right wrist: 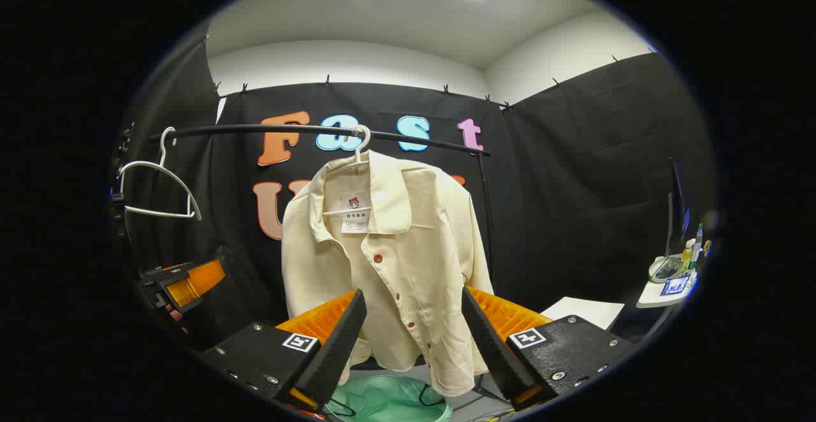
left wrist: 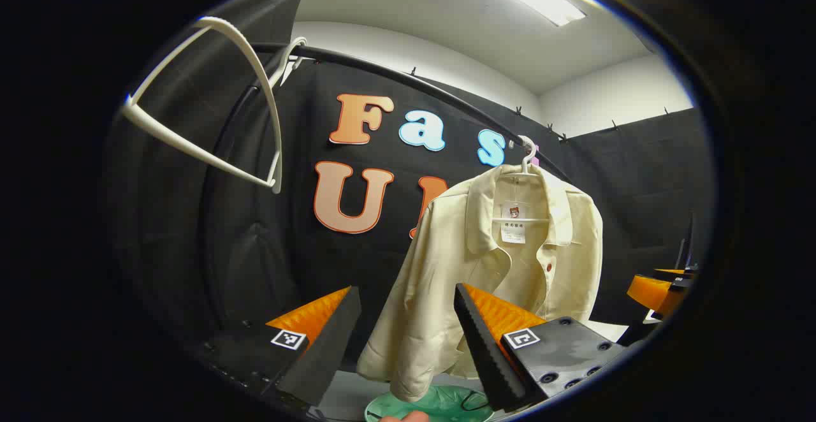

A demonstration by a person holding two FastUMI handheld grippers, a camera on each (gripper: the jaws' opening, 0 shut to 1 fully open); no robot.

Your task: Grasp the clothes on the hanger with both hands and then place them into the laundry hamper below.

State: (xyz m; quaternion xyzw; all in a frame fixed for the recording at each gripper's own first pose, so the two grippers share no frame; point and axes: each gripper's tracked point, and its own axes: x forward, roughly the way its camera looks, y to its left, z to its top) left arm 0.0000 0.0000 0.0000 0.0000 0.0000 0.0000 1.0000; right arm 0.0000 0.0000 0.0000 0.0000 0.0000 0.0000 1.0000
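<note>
Right gripper view puts the cream shirt [right wrist: 389, 262] dead ahead of your right tool [right wrist: 413, 339], hanging lengthwise from the rail [right wrist: 255, 130] above the green hamper [right wrist: 389, 400], while your left tool [left wrist: 408, 339] sits off to its side, both spread wide, grasping nothing.

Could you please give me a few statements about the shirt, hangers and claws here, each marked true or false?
1. The cream shirt hangs on a hanger from the black rail. True.
2. The right claw is shut on the shirt. False: its fingers stand open, short of the cloth.
3. An empty white hanger hangs on the rail beside the shirt. True.
4. The shirt lies in the green hamper. False: it hangs above it.
5. The left claw is open. True.
</note>
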